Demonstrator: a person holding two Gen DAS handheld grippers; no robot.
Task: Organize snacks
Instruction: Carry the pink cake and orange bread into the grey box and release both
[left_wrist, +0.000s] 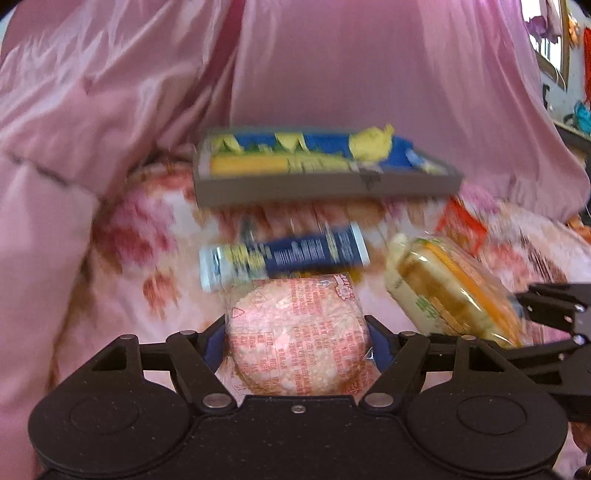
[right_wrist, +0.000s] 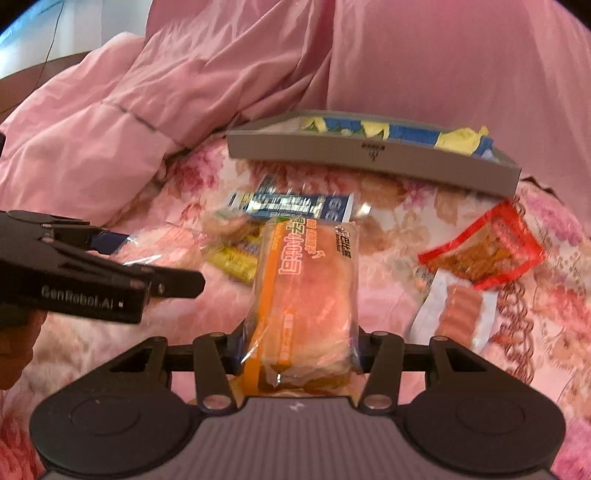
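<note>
Round snack: the pink round packet sits between the jaws of the left gripper, which are closed against its two sides; it seems lifted clear of the bed, though blur makes that hard to confirm.
Bread packet: the orange-striped bread packet is pinched lengthwise in the right gripper, jaws narrow on the wrapper, its far end pointing toward the box.
Box: the grey box lies on the floral bedspread beyond both grippers, already holding blue and yellow packets.
Loose items: a dark blue packet lies between the grippers and the box; a red-edged packet and a sausage pack lie to the right; a yellow packet lies near the bread.
Surroundings: a pink quilt is heaped behind the box.
Step in hand: probably carrying two snacks at once toward the box.
Next move: each gripper should reach over the near wall, lower into free space beside the packets inside, then release; going one at a time would avoid the arms crowding each other.
Care: both wrappers are soft and slippery, so a firm hold matters.
</note>
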